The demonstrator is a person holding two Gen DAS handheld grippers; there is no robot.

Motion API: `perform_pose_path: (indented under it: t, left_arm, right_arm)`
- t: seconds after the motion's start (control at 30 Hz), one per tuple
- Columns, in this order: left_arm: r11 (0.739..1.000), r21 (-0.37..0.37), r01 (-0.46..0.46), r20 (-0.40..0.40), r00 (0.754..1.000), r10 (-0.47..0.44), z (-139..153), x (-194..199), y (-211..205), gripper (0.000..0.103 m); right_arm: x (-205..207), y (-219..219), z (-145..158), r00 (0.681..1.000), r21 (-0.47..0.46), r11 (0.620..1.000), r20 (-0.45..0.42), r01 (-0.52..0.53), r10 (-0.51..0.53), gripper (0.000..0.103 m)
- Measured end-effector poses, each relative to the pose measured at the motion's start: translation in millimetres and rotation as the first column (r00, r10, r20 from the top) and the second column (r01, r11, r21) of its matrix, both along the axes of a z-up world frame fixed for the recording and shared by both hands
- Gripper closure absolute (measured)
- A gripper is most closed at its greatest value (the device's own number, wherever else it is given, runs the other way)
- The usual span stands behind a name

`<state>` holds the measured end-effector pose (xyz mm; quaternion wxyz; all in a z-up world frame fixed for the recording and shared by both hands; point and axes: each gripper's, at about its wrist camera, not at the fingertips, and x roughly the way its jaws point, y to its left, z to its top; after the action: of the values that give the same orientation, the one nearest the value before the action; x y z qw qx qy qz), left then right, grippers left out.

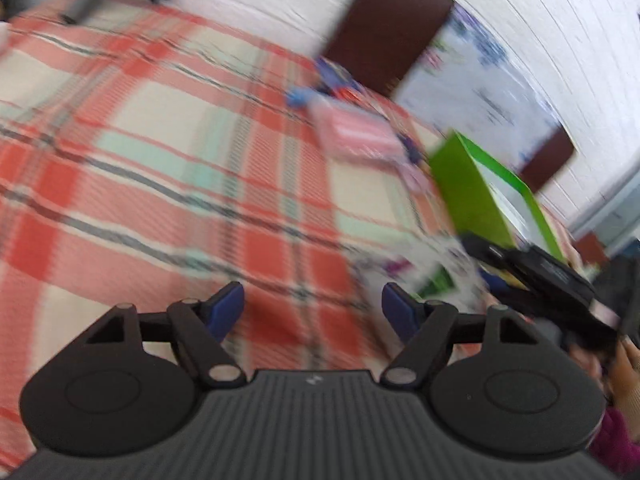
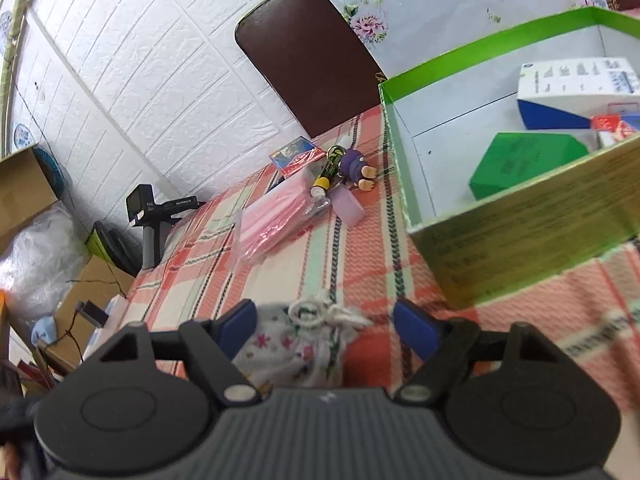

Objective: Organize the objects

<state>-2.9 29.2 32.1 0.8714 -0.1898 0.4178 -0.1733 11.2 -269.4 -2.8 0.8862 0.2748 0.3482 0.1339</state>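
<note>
My right gripper (image 2: 328, 320) is open low over the plaid tablecloth (image 2: 360, 248). A white floral drawstring pouch (image 2: 296, 348) lies between its blue pads, close to the left one and apart from the right one. My left gripper (image 1: 314, 306) is open with only cloth (image 1: 160, 160) between its fingers; that view is blurred. A green open box (image 2: 520, 232) stands to the right and holds a green carton (image 2: 520, 164) and a white and blue carton (image 2: 576, 92). Beyond lie a pink packet (image 2: 276, 220), a purple figurine (image 2: 358, 168) and a small tube (image 2: 326, 176).
A brown chair back (image 2: 308, 60) stands against the white wall behind the table. A black device on a stand (image 2: 152, 212) sits at the table's far left edge. Cardboard boxes and plastic wrap (image 2: 36, 256) fill the floor to the left. A hand in a magenta sleeve (image 1: 624, 380) shows at the left view's right edge.
</note>
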Motion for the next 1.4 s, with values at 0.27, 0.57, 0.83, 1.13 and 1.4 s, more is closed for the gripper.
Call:
perform_pose_path:
  t: [0.27,0.57,0.83,1.13,1.4]
  left_arm:
    - [0.987,-0.088,0.136,-0.047,0.989,-0.141,-16,32,-57,0.038]
    - [0.972,-0.066,0.224,-0.032,0.974,-0.226,-12,42,-77,0.031]
    - [0.974,0.040,0.221,-0.026,0.975,-0.220,-11,37,-83,0.047]
    - [0.893,0.084,0.442,-0.046,0.897,-0.440,-7,34,-201,0.053]
    - [0.799,0.129,0.588,-0.013,0.806,-0.591,-13,37,-326,0.051]
  right_arm:
    - [-41,5,4,0.999,-0.012,1.000,-0.031,0.010,-0.010,0.066]
    - [-105,-1,21,0.993,-0.172,0.984,0.112,0.044,-0.025,0.008]
    - [-57,39,1,0.984,-0.288,0.949,0.079,-0.129,0.158,0.019]
    - [-106,-53,14,0.996,-0.303,0.951,0.085,0.065,-0.041,0.037]
    - [-129,-152,15,0.942,-0.288,0.897,0.102,0.334,-0.318,0.033]
